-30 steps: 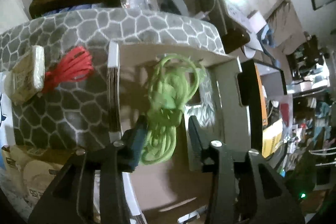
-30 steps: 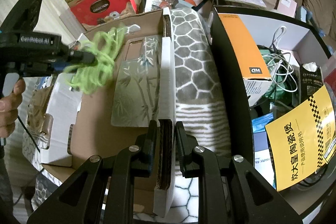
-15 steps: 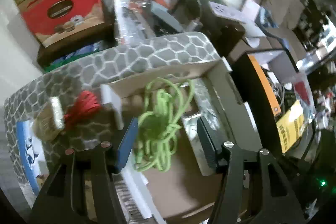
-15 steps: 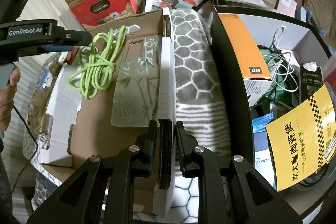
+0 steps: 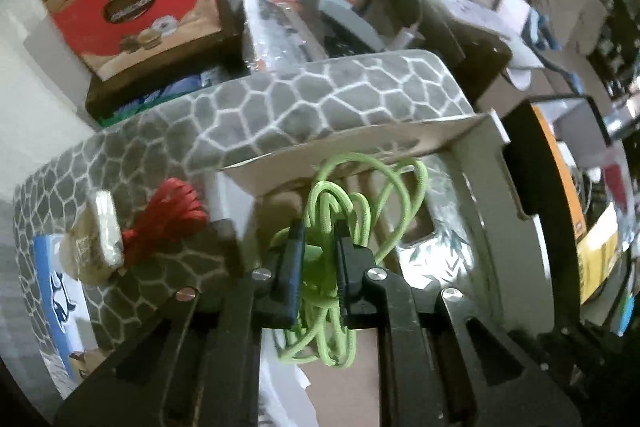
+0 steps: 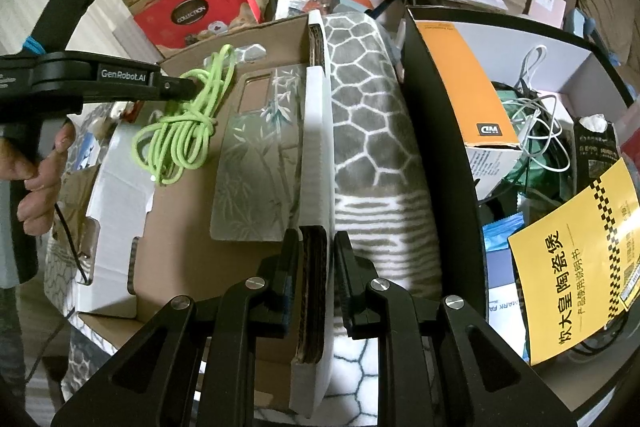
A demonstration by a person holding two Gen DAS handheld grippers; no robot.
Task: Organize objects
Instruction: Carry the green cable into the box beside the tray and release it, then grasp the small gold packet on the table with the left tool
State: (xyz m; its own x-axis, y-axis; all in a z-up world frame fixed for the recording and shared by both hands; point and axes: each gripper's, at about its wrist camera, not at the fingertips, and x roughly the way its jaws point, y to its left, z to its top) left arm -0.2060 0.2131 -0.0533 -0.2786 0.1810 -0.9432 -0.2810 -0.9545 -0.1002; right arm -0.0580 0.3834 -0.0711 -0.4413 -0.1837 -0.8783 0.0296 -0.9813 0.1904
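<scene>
Since half a second ago the left gripper [image 5: 318, 251] has gone from spread above the green cord [image 6: 188, 123] to clenched on it, its tips now buried in the upper part of the bundle; the right gripper [image 6: 316, 267] has not shifted. Cardboard box [image 6: 224, 267]: largest item and landmark, open-topped, resting on a grey honeycomb-pattern blanket [image 6: 360, 115]; its right wall is pinched between the closed right jaws, apparently to steady the box while the other hand works inside. Red gift carton [image 6: 192, 15]: behind the box, oval label reading "COLLECTION". Orange-and-white carton [image 6: 472, 79]: right of the box on a dark shelf, marked "WD", seen upside down. Yellow leaflet [image 6: 576, 259]: farther right of the box, printed with Chinese characters, some of them too small to read. Bamboo-print phone case [image 6: 260, 163]: flat on the box floor against the right wall. Green cord: coiled and knotted, inside the box left of the case, its lower loops appearing to rest on the floor while the knotted top is gripped, probably for repositioning or removal. Red cord bundle [image 5: 168, 215]: outside the box, on the blanket to its left. Left gripper arm bears the lettering "GenRobot.AI".
</scene>
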